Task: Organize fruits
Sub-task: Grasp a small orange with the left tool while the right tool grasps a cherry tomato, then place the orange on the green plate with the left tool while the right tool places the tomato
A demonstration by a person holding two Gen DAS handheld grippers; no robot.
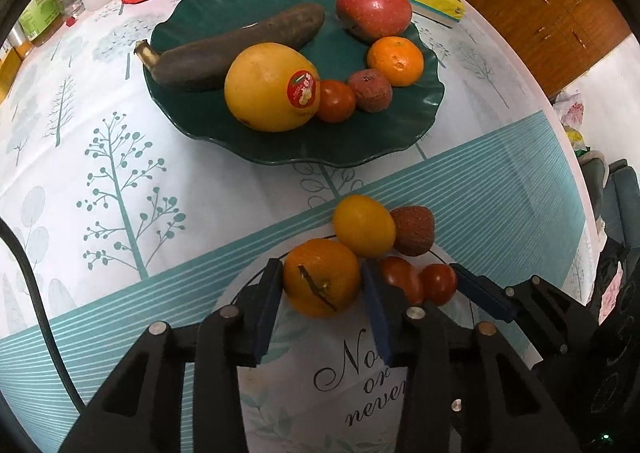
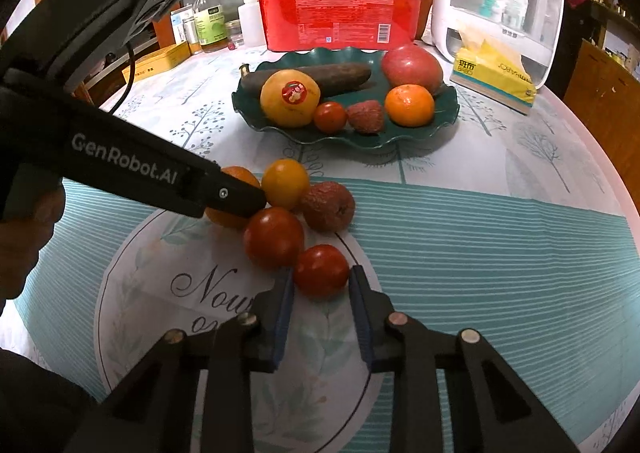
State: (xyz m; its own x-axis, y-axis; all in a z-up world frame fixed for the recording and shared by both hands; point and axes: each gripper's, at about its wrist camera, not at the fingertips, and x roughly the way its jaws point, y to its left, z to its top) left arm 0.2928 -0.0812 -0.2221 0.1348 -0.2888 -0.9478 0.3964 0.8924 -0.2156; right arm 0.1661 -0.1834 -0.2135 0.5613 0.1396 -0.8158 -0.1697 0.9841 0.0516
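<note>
Judging by six fruits on the green plate [image 1: 400, 141], about half remains: left hand-held gripper [image 1: 322, 285] clasps a mandarin [image 1: 320, 277]; right hand-held gripper [image 2: 321, 285] brackets a tomato [image 2: 320, 270], grip unclear.

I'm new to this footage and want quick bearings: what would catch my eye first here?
The dark green plate at the back of the table, holding a blackened banana, a stickered yellow fruit and a red apple. In front, loose fruit lies on the cloth: the left gripper brackets a mandarin, the right gripper a small tomato.
</note>
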